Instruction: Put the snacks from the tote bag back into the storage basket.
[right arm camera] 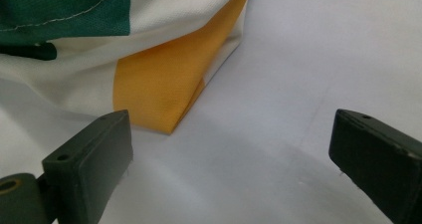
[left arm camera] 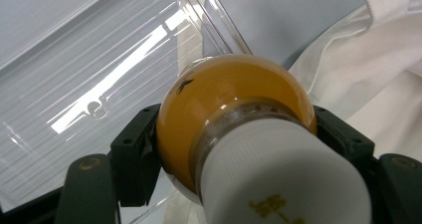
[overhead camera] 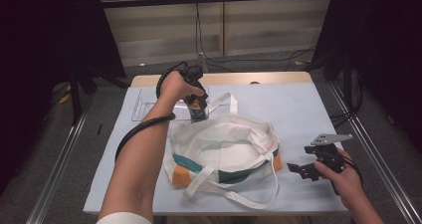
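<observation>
A small orange bottle [left arm camera: 234, 109] with a wide white cap [left arm camera: 278, 179] sits between the black jaws of my left gripper [left arm camera: 239, 144], which is shut on its rounded body. In the high view the left gripper [overhead camera: 198, 112] points down at the far rim of a white tote bag [overhead camera: 224, 149] with green and orange patches, and the bottle [overhead camera: 197, 106] shows just above that rim. My right gripper [overhead camera: 301, 169] stands open low over the table, right of the bag. In its own view the right gripper [right arm camera: 234, 154] faces the bag's orange corner [right arm camera: 164, 79] with nothing between the jaws.
A clear plastic tray [overhead camera: 149, 104] lies flat on the table behind the bag, under and left of the bottle; its ribbed base [left arm camera: 99, 74] is in the left gripper view. A pale blue mat [overhead camera: 298, 109] covers the table. Loose bag straps [overhead camera: 249, 199] trail toward the front edge.
</observation>
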{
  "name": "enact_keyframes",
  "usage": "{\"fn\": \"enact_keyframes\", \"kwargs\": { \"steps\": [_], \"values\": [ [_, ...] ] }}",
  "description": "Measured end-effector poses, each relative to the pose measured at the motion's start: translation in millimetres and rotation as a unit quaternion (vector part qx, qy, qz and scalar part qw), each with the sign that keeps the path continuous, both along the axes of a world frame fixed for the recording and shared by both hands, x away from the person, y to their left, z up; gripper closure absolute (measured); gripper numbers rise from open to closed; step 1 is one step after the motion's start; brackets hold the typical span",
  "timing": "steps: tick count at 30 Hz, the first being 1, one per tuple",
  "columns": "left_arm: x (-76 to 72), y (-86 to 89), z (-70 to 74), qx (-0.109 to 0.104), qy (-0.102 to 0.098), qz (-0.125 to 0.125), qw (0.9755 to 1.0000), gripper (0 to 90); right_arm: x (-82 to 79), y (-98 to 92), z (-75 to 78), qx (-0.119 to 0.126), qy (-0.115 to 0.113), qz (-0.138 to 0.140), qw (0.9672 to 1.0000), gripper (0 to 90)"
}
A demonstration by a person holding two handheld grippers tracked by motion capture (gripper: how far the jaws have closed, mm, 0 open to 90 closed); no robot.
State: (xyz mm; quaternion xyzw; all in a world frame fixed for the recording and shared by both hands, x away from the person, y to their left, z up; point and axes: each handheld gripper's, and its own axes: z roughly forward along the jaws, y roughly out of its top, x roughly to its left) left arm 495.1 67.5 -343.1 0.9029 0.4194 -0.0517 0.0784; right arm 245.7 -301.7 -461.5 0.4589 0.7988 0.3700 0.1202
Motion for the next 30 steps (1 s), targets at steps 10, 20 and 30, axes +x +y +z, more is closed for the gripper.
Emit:
{"fn": "enact_keyframes", "kwargs": {
  "steps": [10,20,30],
  "values": [
    [0.9,0.1,-3.5,0.001,-0.003,-0.005,1.0000,29.7,0.2,-0.1,-0.2,0.000,0.001,0.000,1.0000,3.5],
    [1.2,0.1,-5.0,0.002,-0.001,-0.007,1.0000,29.7,0.3,0.5,-0.1,0.000,0.000,0.000,1.0000,3.5],
    [0.1,-0.3,-7.0,0.002,0.000,0.002,1.0000,29.7,0.3,0.5,0.0,0.000,0.000,0.000,1.0000,3.4]
  ]
}}
